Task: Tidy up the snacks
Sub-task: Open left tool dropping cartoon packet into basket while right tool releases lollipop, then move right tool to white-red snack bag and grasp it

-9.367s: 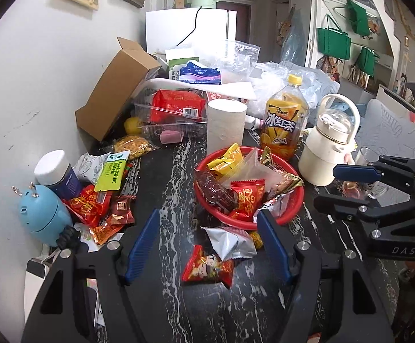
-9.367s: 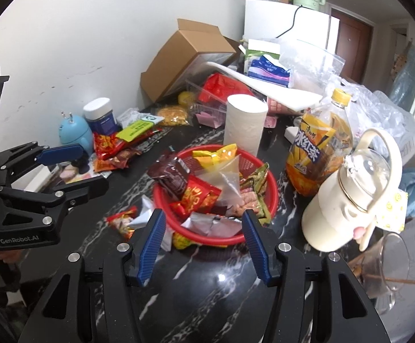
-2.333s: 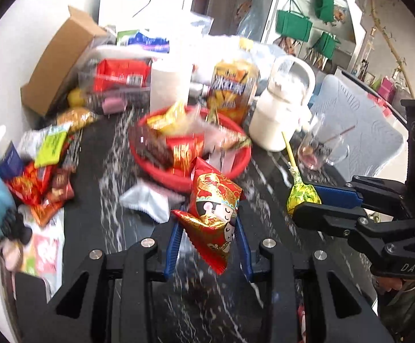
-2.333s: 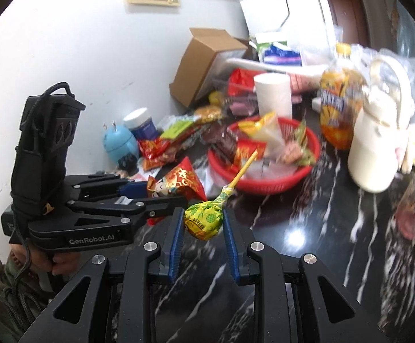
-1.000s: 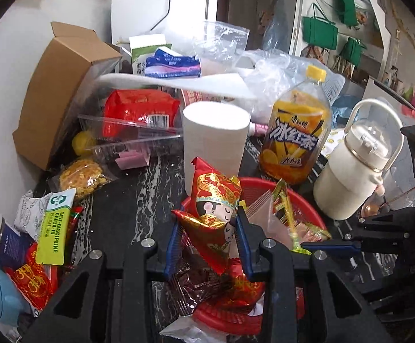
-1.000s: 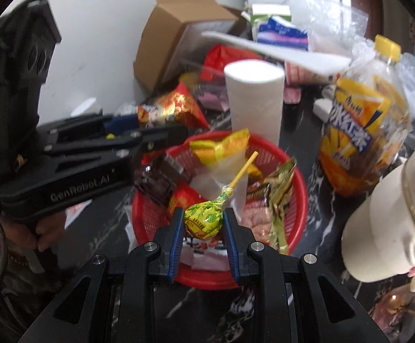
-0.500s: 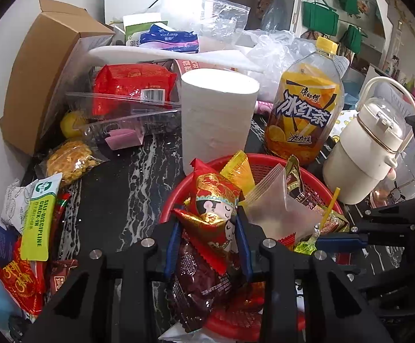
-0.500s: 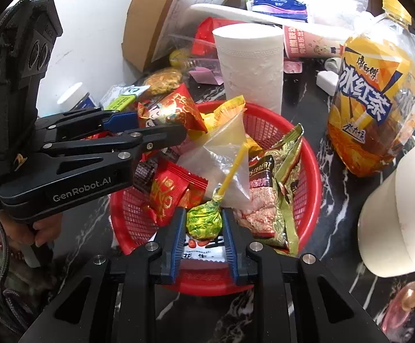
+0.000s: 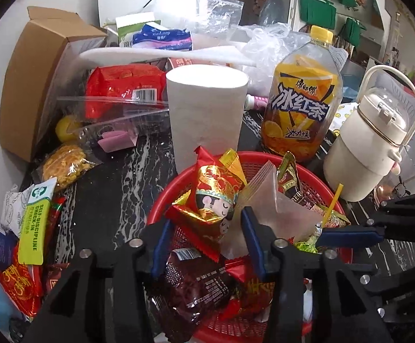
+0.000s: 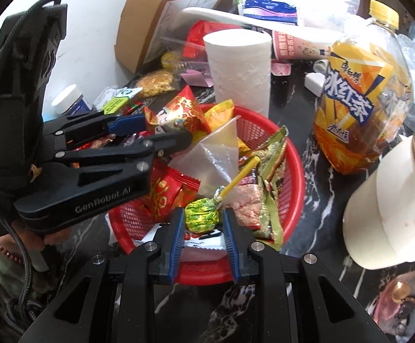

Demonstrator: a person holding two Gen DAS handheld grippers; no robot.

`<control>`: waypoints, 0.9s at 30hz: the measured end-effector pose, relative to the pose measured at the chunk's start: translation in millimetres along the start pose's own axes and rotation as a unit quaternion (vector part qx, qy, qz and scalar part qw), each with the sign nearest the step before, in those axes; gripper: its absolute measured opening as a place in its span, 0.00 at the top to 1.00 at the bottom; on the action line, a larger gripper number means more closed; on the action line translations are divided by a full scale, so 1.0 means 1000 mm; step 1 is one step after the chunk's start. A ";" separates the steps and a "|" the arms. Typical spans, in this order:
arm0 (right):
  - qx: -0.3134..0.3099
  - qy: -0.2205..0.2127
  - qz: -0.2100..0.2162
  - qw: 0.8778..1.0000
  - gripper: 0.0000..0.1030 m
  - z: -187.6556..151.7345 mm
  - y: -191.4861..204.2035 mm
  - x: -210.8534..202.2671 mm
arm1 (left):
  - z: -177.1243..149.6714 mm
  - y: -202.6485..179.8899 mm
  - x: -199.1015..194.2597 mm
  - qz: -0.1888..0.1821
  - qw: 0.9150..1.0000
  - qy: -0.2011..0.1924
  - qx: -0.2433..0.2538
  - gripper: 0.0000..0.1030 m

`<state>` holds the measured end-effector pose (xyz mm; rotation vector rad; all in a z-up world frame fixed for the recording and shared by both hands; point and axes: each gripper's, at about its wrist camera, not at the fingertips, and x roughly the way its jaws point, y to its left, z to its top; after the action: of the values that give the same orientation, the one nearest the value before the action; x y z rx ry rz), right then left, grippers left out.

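My left gripper (image 9: 207, 240) has its fingers spread wide over the red basket (image 9: 310, 177), the red-and-gold snack packet (image 9: 210, 200) loose between them on the pile. My right gripper (image 10: 203, 230) is slightly parted around the lollipop (image 10: 201, 214). Only the right view shows the gaps beside the wrapper.

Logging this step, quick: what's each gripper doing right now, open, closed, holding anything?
Left gripper: open, the red snack packet loose between its fingers over the red basket.
Right gripper: open, the lollipop lying between its fingers.
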<state>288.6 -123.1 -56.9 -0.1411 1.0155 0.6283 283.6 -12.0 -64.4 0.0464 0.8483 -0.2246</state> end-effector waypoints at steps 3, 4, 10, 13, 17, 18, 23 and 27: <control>-0.001 -0.004 -0.012 1.000 0.70 0.001 -0.001 -0.004 | 0.000 -0.001 -0.005 0.020 1.000 -0.007 -0.004 0.28; -0.001 -0.005 -0.015 1.000 0.68 0.000 -0.002 -0.006 | 0.000 -0.001 -0.007 0.026 1.000 -0.012 -0.004 0.23; 0.000 -0.016 -0.032 0.999 0.66 0.001 -0.004 -0.017 | 0.001 -0.004 -0.015 0.028 0.999 -0.014 -0.006 0.22; 0.001 -0.023 -0.034 0.999 0.66 0.001 -0.003 -0.024 | -0.001 -0.007 -0.023 0.029 0.999 -0.025 -0.006 0.22; -0.002 -0.030 -0.043 0.999 0.66 -0.001 0.000 -0.033 | -0.003 -0.010 -0.035 0.027 0.999 -0.033 -0.009 0.22; -0.002 -0.033 -0.042 0.999 0.66 -0.002 0.001 -0.036 | -0.003 -0.010 -0.038 0.030 0.999 -0.036 -0.010 0.22; 0.009 -0.045 -0.045 0.998 0.66 -0.010 0.004 -0.050 | -0.010 -0.013 -0.052 0.032 0.999 -0.039 -0.018 0.22; 0.011 -0.055 -0.042 0.998 0.66 -0.019 0.011 -0.061 | -0.016 -0.016 -0.071 0.024 0.998 -0.051 -0.025 0.22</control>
<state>245.3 -147.4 -14.7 -0.1272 0.9057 0.5421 222.9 -12.6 -21.2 0.0089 0.7508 -0.1594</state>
